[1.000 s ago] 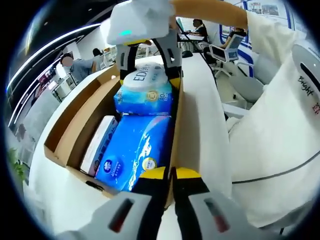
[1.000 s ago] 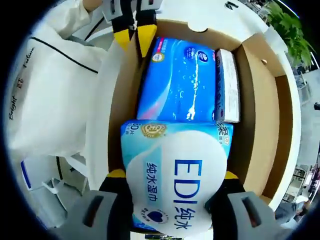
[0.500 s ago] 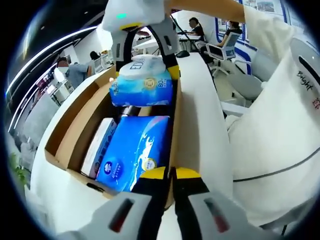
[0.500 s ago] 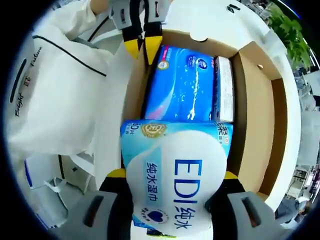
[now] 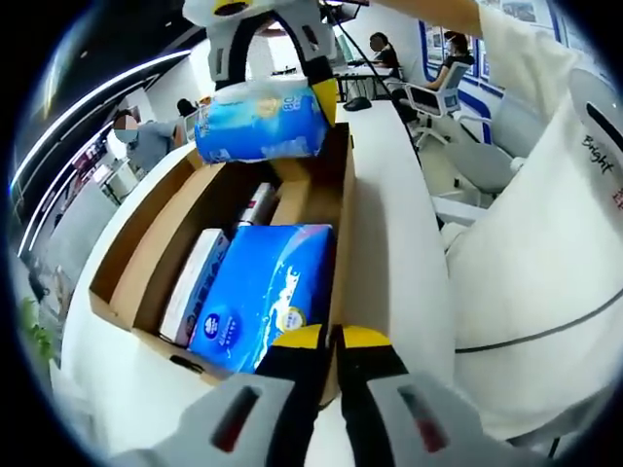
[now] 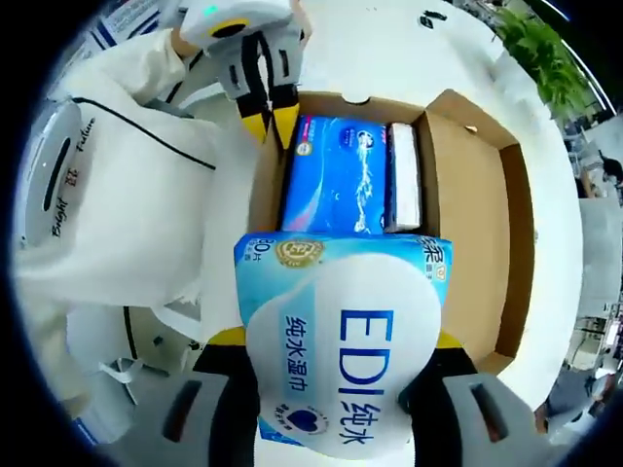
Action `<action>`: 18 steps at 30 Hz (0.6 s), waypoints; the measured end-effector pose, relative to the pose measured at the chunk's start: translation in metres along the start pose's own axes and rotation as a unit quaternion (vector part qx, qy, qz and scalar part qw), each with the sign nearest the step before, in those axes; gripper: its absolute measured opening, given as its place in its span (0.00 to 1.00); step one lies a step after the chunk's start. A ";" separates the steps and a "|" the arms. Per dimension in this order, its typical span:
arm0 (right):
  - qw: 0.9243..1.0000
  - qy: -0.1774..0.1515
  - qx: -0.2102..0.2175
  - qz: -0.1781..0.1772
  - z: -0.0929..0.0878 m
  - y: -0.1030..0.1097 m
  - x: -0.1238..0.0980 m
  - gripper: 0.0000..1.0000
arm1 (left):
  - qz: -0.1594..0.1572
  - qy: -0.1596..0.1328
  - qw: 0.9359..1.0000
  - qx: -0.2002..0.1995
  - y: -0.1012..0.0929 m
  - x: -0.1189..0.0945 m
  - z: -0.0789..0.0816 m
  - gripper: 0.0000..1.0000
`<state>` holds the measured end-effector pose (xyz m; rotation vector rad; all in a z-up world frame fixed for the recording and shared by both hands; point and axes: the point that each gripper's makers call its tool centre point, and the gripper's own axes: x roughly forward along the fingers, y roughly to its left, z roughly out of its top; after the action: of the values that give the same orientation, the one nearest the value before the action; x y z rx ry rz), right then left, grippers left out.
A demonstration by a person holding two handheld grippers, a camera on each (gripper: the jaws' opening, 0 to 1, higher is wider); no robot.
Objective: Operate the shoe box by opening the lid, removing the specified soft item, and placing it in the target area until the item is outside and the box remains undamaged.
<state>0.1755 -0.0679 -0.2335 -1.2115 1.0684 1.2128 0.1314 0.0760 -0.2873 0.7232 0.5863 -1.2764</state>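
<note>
Step in hand: carry the wet-wipes pack (image 6: 341,355) clear of the shoe box (image 5: 146,248) and on to the target area.
How to do it well: lift straight until the pack passes the box's rim, then move sideways; a drag against the cardboard wall could bend it.
Right gripper (image 5: 268,49): clamped on the pack across its width, held above the far end of the box.
Left gripper (image 6: 268,107): jaws together on the box's near wall, steadying it on the white desk (image 5: 389,214).
Pack: above the box, no longer touching its contents.
Left inside: a blue tissue pack (image 5: 258,297) and a slim white carton (image 5: 195,282) beside it.
</note>
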 end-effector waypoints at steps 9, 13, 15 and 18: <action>1.000 0.005 0.024 -0.005 -0.030 -0.006 -0.012 0.61 | 0.002 -0.001 1.000 -0.002 0.001 0.001 0.001 0.04; 0.999 0.008 0.034 -0.014 -0.037 -0.009 -0.017 0.61 | -0.001 -0.002 1.000 -0.002 0.001 0.001 0.001 0.04; 0.999 0.019 0.036 -0.014 -0.044 -0.008 -0.019 0.61 | -0.001 -0.002 1.000 -0.003 0.001 0.001 0.001 0.04; 0.999 0.018 0.036 -0.019 -0.050 -0.012 -0.021 0.61 | -0.001 -0.002 1.000 -0.002 0.000 0.001 0.002 0.04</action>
<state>0.1876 -0.1192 -0.2160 -1.1969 1.1023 1.1170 0.1318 0.0742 -0.2871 0.7171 0.5858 -1.2778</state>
